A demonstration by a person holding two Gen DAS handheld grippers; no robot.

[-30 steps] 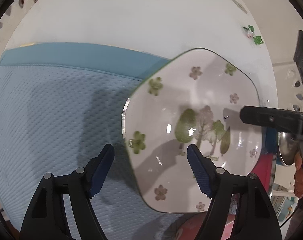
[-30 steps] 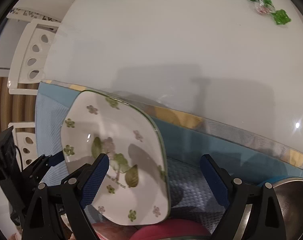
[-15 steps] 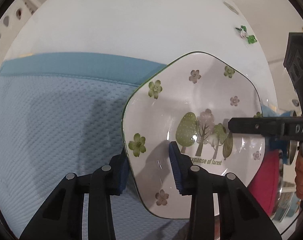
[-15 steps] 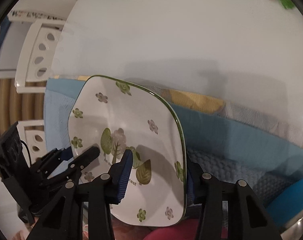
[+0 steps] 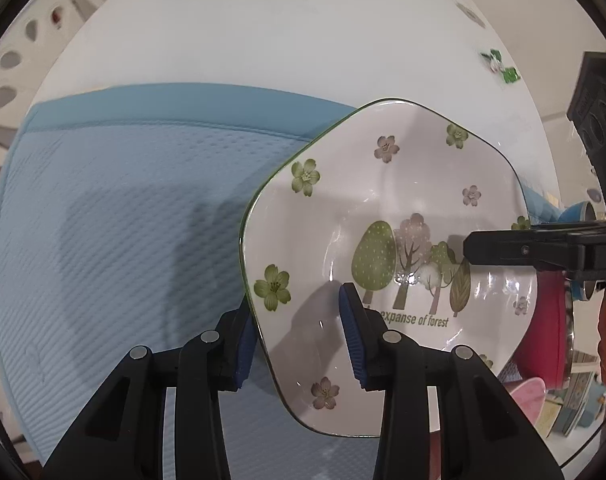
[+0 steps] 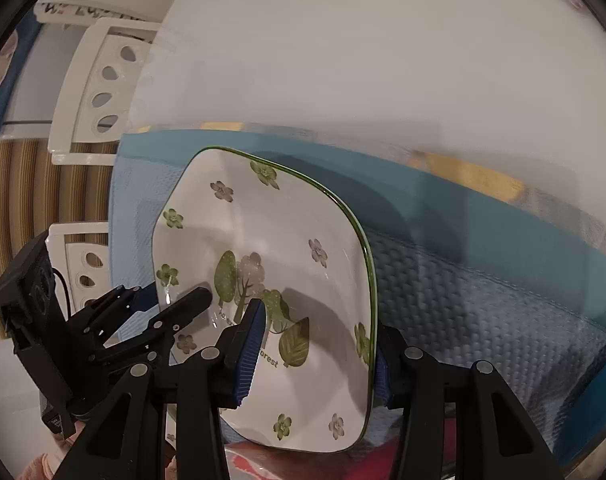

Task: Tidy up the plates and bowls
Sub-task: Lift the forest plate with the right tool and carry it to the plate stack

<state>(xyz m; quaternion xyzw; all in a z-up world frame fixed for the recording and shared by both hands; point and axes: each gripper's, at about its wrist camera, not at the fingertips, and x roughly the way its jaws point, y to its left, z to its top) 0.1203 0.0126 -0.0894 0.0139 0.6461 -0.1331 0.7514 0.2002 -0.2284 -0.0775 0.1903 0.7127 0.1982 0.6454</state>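
Observation:
A square white plate (image 5: 383,208) with a green rim, flowers and trees is held tilted above a blue mat (image 5: 115,216). My left gripper (image 5: 299,320) is shut on its left edge. My right gripper (image 6: 315,340) is shut on the opposite edge of the same plate (image 6: 263,220). The right gripper's finger (image 5: 503,248) shows at the right of the left wrist view. The left gripper (image 6: 175,312) shows at the lower left of the right wrist view.
The mat lies on a white round table (image 5: 283,28). A red bowl (image 5: 543,340), a steel bowl and patterned dishes (image 5: 575,392) sit at the lower right. White chairs (image 6: 103,80) stand at the table's left. A small green trinket (image 5: 499,66) lies far off.
Both grippers closed on the plate's opposite edges. The plate has risen and tilted up off the stack, and it sits higher in both views.

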